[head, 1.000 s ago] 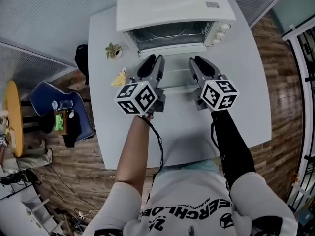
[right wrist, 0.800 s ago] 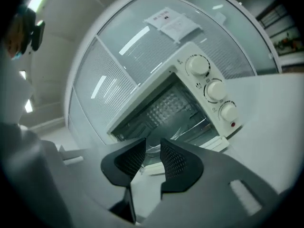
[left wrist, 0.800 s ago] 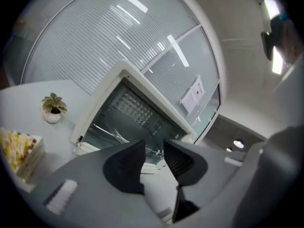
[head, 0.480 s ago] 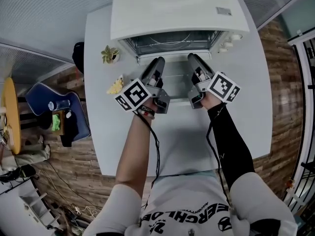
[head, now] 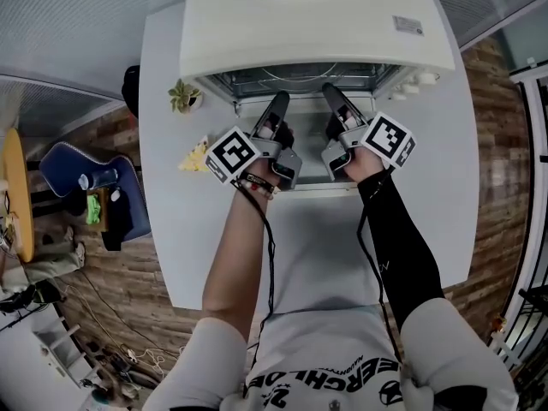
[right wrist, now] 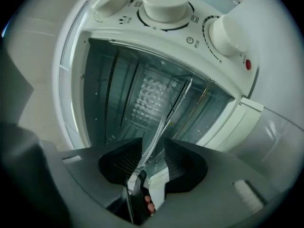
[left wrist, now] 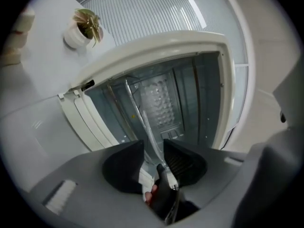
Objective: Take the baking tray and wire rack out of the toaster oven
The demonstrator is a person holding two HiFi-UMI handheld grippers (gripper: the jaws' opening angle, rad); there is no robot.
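The white toaster oven (head: 317, 24) stands open at the far side of the table, its door (head: 308, 157) folded down flat. Both grippers reach level into its mouth, rolled onto their sides. A thin metal tray edge (left wrist: 142, 122) runs between the jaws of my left gripper (left wrist: 153, 146), which stand apart around it. That edge (right wrist: 164, 118) also passes between the jaws of my right gripper (right wrist: 153, 144), which have just been opening, and the pads do not press on it. Wire rack rods (right wrist: 183, 87) show deeper inside. In the head view my left gripper (head: 278, 101) and right gripper (head: 330, 92) sit side by side.
A small potted plant (head: 184, 95) and a yellow object (head: 195, 155) sit left of the oven on the white table (head: 428, 187). The oven's knobs (right wrist: 166, 1) are on its right side. A blue chair (head: 94, 195) stands on the wooden floor at the left.
Both grippers have moved forward over the open door to the oven's mouth and sunk lower. Each has rolled, so its marker cube now faces outward.
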